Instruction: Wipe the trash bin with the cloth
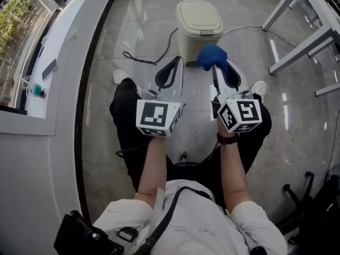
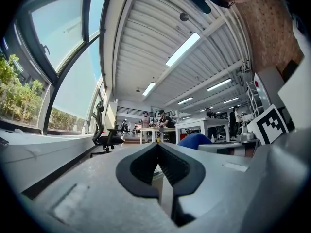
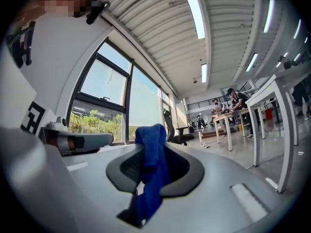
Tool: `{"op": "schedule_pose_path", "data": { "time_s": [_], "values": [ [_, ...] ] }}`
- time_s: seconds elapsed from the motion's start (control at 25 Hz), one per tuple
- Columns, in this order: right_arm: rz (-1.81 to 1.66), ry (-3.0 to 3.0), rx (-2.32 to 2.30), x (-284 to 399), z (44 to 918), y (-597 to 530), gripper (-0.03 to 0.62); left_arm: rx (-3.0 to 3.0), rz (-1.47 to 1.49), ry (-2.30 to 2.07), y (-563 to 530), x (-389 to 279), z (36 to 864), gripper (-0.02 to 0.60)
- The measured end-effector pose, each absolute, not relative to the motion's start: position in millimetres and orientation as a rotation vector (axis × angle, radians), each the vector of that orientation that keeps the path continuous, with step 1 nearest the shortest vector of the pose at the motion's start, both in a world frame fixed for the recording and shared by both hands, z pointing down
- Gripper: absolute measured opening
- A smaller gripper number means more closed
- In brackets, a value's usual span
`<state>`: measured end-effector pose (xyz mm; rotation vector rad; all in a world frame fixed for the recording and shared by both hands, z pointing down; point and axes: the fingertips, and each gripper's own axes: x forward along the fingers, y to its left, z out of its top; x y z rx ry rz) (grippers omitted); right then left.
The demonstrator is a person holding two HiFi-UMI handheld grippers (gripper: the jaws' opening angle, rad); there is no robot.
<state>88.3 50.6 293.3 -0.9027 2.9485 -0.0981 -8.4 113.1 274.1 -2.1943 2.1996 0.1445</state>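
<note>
Right gripper (image 1: 219,71), cloth (image 1: 211,56) between jaws

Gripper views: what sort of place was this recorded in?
Probably an open-plan lab or workshop office: white worktables, a rolling office chair, tall windows and long ceiling strip lights.
</note>
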Motion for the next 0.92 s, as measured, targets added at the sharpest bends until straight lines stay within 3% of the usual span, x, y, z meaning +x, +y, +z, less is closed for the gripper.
{"op": "schedule_pose_path", "data": {
  "time_s": [0.92],
  "values": [
    [-0.011,2.931,-0.974,125.5,283.9,221.8,0.063,-2.225,0.170,2.138,259.7,35.8,256.6,-0.003]
  ]
}}
